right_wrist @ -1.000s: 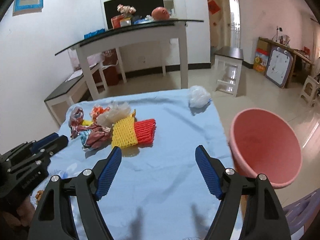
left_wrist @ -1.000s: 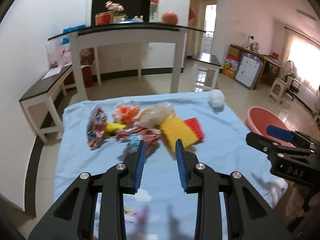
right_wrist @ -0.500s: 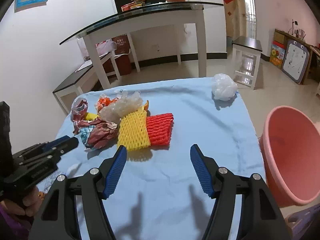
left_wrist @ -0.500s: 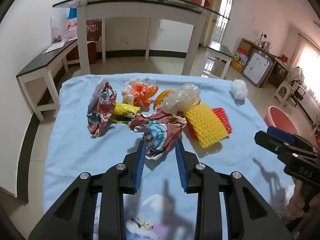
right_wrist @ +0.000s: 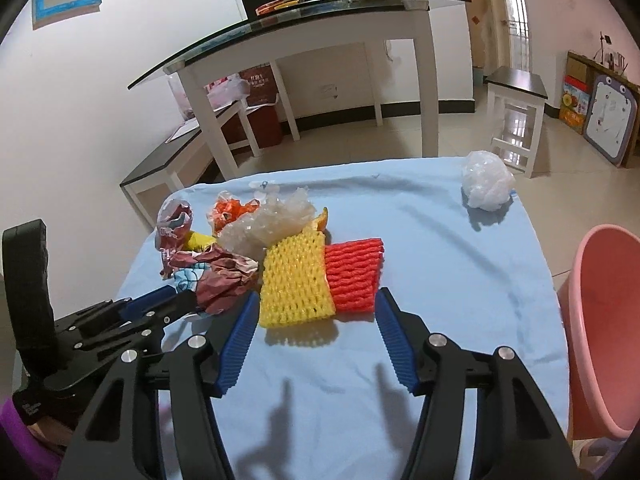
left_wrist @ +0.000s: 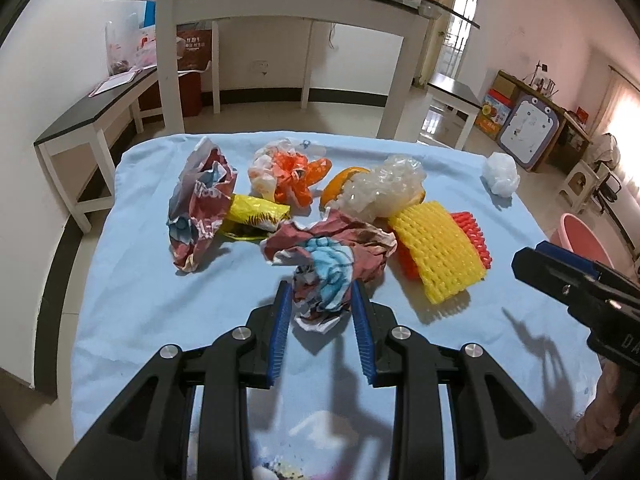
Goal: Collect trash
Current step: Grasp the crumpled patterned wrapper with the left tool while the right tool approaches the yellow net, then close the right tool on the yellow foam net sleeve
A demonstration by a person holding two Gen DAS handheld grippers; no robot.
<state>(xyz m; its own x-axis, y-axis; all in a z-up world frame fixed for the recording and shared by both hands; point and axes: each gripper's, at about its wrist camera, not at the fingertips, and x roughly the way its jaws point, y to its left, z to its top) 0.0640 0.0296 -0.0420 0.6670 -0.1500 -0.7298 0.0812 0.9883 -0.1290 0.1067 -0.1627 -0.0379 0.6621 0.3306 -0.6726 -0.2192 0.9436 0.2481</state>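
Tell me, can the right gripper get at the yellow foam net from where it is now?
Probably yes. The right gripper is open, its fingers flanking the near edges of the yellow foam net and the red foam net beside it. Nothing lies between, though closing might catch both.

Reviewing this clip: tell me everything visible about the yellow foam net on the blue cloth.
The yellow foam net is a flattened, soft-looking mesh sleeve with an open lattice weave. It lies flat on the blue cloth, partly overlapping a red foam net of the same kind on its right. Its far edge meets the crumpled clear plastic, and a maroon wrapper sits against its left side. The right gripper is open, fingers straddling its near edge; contact cannot be told.
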